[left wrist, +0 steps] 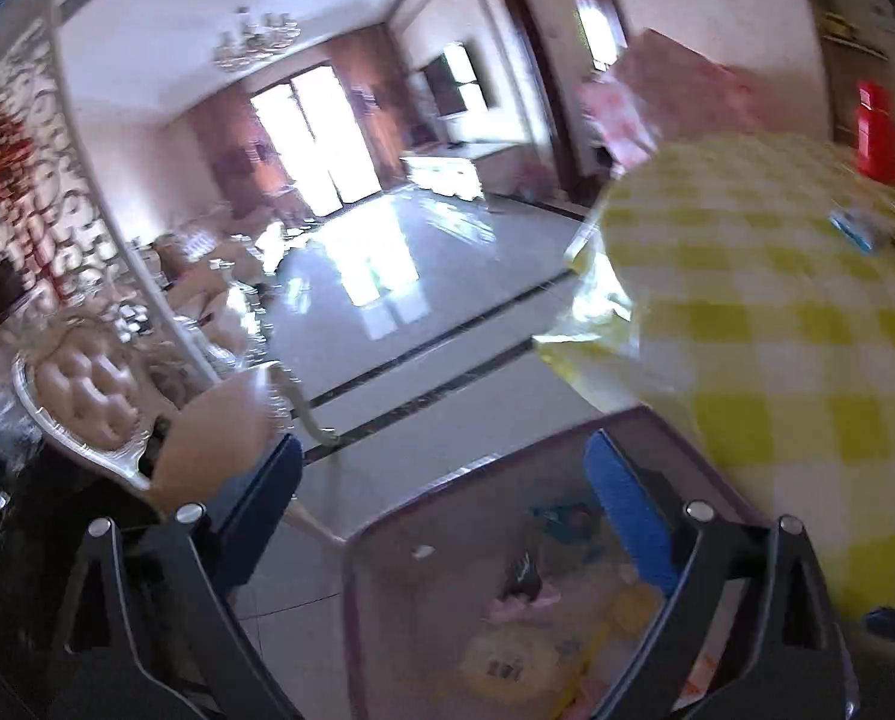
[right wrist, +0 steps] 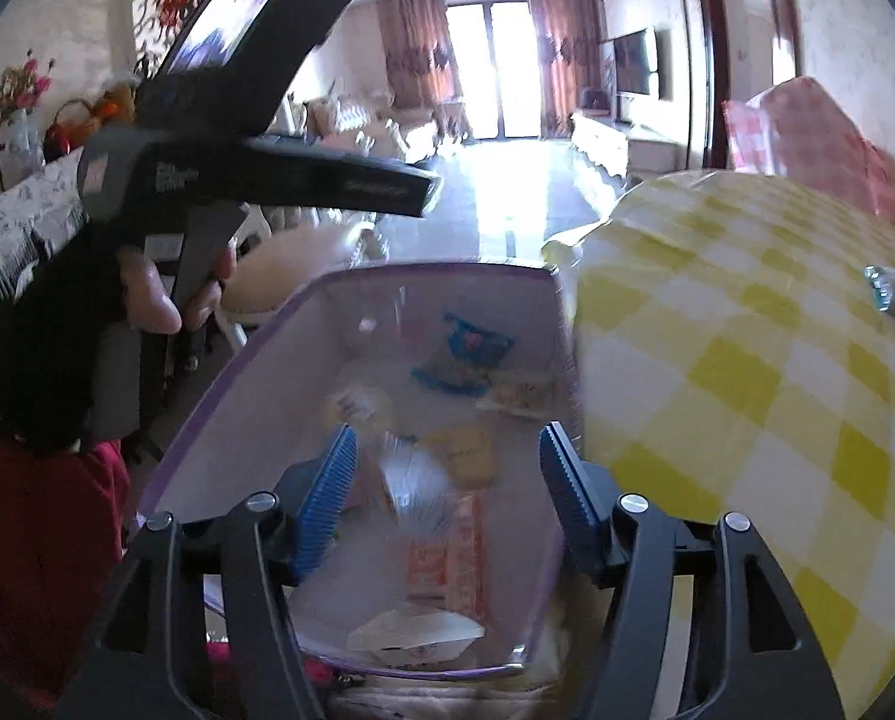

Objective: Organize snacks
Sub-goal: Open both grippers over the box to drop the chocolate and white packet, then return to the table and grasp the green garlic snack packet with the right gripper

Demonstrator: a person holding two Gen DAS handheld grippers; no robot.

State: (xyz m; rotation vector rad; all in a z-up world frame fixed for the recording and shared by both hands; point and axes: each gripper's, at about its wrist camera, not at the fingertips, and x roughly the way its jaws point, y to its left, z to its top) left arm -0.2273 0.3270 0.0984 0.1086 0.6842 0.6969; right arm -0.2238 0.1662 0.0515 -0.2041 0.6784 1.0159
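Yellow-and-white checked cloth covers the round bench (right wrist: pixel 747 360), which fills the right side of both views. Just beside its edge stands a clear plastic storage bin with a purple rim (right wrist: pixel 249 354), lower than the bench top. Blurred snack packets (right wrist: pixel 465 360) lie loose on the bin's floor: a blue one toward the far wall, yellow ones around the middle, an orange-and-white one nearer the camera. The left gripper (left wrist: pixel 447 480), with blue pads on black arms, hangs over the bin's left rim with its jaws spread wide and nothing between them; in the right wrist view a hand (right wrist: pixel 165 288) holds its handle. The right gripper (right wrist: pixel 447 468) hovers over the bin's middle, jaws apart and empty. A small silvery-blue wrapped snack (right wrist: pixel 888 294) rests on the bench near its right edge.
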